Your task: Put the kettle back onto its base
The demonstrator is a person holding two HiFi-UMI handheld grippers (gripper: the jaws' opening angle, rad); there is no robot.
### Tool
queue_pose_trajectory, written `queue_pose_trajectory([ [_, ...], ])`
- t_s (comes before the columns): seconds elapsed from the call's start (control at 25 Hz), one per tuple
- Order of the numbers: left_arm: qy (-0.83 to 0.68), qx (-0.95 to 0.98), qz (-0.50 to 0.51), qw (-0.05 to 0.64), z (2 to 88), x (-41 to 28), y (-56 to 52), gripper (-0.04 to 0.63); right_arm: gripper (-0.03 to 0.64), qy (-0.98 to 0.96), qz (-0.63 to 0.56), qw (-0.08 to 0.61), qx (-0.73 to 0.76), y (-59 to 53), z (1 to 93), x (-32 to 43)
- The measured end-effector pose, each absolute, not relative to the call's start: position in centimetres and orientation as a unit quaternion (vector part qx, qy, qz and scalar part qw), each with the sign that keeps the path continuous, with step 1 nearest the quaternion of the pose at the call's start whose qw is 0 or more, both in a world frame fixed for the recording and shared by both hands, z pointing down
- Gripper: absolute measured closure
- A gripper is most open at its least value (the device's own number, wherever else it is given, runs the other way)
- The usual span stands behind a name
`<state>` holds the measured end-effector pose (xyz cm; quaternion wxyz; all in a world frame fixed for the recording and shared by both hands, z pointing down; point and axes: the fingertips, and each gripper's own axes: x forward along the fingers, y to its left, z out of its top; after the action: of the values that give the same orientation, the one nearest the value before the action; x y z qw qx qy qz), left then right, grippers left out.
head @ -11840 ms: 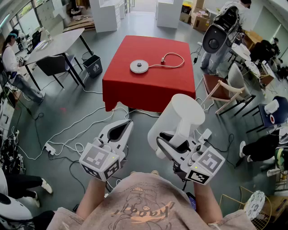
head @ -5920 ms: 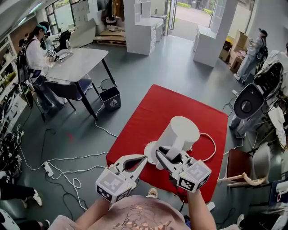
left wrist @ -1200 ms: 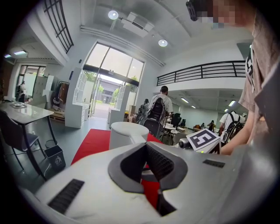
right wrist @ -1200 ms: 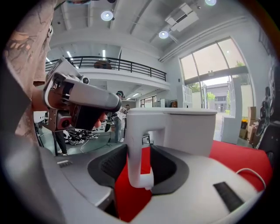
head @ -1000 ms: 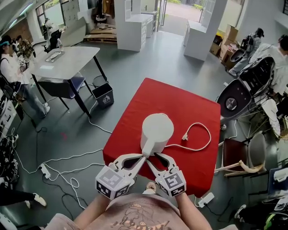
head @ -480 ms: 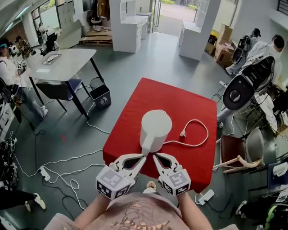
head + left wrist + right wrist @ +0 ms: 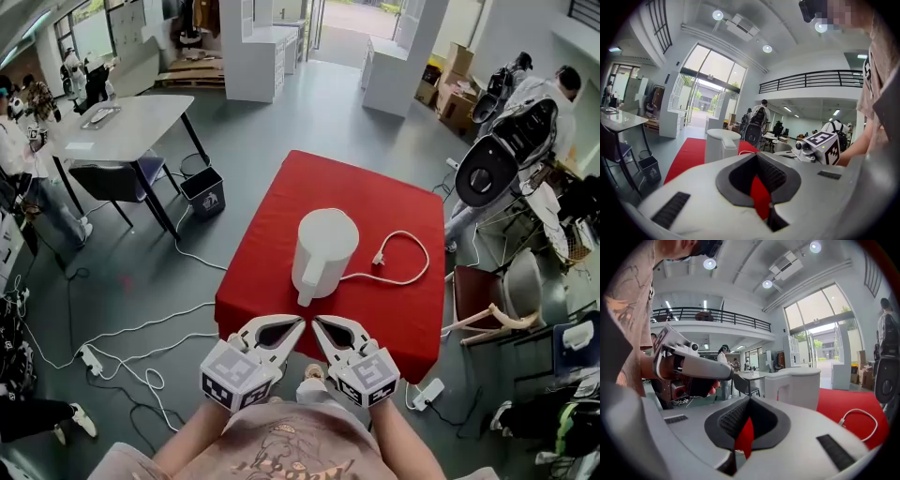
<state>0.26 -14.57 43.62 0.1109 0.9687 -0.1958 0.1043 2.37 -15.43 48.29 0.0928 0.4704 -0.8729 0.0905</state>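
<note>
The white kettle (image 7: 323, 251) stands upright on the red table (image 7: 394, 309), its handle facing me; its base is hidden beneath it. The white cord (image 7: 403, 267) loops to the right of it. Both grippers hover side by side over the table's near edge, a short way back from the handle. My left gripper (image 7: 298, 322) is shut and empty. The jaws of my right gripper (image 7: 317, 322) have just been closing with nothing between them, and they are shut. The kettle shows ahead in the left gripper view (image 7: 721, 143) and in the right gripper view (image 7: 797, 383).
A grey table (image 7: 112, 127) with a chair and a bin (image 7: 202, 192) stands at the left. A wooden chair (image 7: 487, 319) is at the right of the red table. Cables (image 7: 141, 328) and a power strip (image 7: 427, 394) lie on the floor.
Both grippers have drawn back from the kettle's handle toward me. The right jaws, apart a second ago, have closed. The kettle stays in place on the table.
</note>
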Motion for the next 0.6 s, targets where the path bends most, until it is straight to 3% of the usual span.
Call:
queue_pose_trajectory([
  [0.6, -0.169, 0.975, 0.098, 0.106, 43.1, 0.8, -8.1, 0.603, 0.614, -0.833, 0.101, 0.033, 0.543, -6.6, 42.5, 3.4],
])
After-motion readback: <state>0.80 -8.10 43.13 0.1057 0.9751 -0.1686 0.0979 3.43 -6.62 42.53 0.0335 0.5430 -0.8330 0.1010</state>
